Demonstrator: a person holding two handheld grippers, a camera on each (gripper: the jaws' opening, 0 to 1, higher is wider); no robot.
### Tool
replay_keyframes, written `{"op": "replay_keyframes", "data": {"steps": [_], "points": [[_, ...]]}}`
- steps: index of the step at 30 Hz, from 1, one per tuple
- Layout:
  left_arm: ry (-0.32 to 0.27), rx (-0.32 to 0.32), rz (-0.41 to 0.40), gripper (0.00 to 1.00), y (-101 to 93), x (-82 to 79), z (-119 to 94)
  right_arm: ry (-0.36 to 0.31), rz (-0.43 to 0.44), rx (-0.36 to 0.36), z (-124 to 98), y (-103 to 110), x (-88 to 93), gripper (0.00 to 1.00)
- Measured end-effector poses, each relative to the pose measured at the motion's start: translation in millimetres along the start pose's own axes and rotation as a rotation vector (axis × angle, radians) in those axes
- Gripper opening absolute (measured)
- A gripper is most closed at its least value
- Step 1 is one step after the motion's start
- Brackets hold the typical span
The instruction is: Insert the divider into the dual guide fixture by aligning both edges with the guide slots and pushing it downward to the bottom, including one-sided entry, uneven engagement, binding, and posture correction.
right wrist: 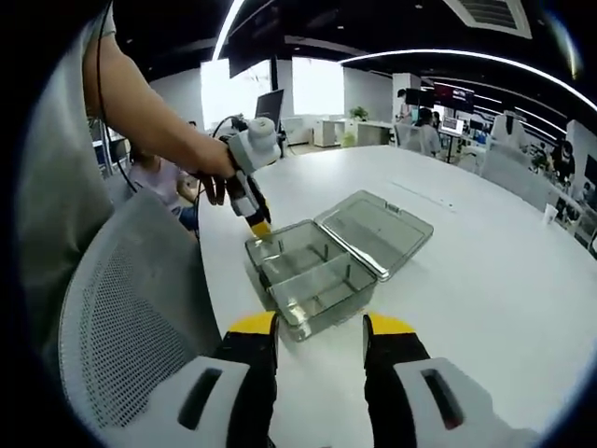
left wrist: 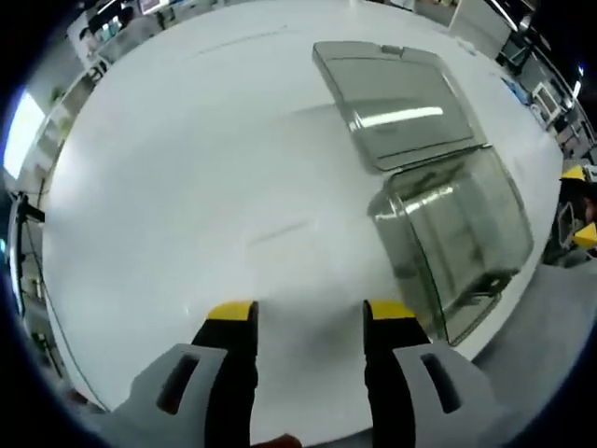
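A clear plastic box, the guide fixture, sits on the white table with its hinged lid laid open behind it. A thin clear panel, apparently the divider, crosses the inside of the box. In the left gripper view the box and lid lie to the right of my jaws. My left gripper is open and empty over bare table; a hand holds this left gripper just above the box's far left corner. My right gripper is open and empty, short of the box's near end.
A grey mesh chair stands at the table's edge on the left, below a person's arm. The table edge runs close to the box. Desks, screens and seated people fill the room behind.
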State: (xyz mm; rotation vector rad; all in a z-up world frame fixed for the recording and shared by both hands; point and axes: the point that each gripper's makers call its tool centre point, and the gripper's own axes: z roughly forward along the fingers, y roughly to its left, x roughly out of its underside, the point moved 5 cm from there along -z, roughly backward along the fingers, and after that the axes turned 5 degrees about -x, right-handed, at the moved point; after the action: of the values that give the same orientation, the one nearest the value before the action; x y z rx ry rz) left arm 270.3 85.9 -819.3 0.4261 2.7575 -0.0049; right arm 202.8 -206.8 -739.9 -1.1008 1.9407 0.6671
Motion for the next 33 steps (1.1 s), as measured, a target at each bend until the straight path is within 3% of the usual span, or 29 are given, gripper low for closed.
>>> {"op": "replay_keyframes", "data": {"steps": [6, 13, 33], "points": [[0.023, -0.039, 0.027, 0.39, 2.7, -0.5, 2.3, -0.004, 0.004, 0.003, -1.5, 1.0, 1.0, 0.32], [0.036, -0.062, 0.003, 0.39, 3.5, -3.3, 2.6, -0.005, 0.003, 0.009, -2.1, -0.4, 1.3, 0.32], [0.062, -0.057, 0.001, 0.32, 3.4, -3.1, 2.7, 0.026, -0.058, -0.034, 4.9, 0.6, 0.1, 0.41]]}}
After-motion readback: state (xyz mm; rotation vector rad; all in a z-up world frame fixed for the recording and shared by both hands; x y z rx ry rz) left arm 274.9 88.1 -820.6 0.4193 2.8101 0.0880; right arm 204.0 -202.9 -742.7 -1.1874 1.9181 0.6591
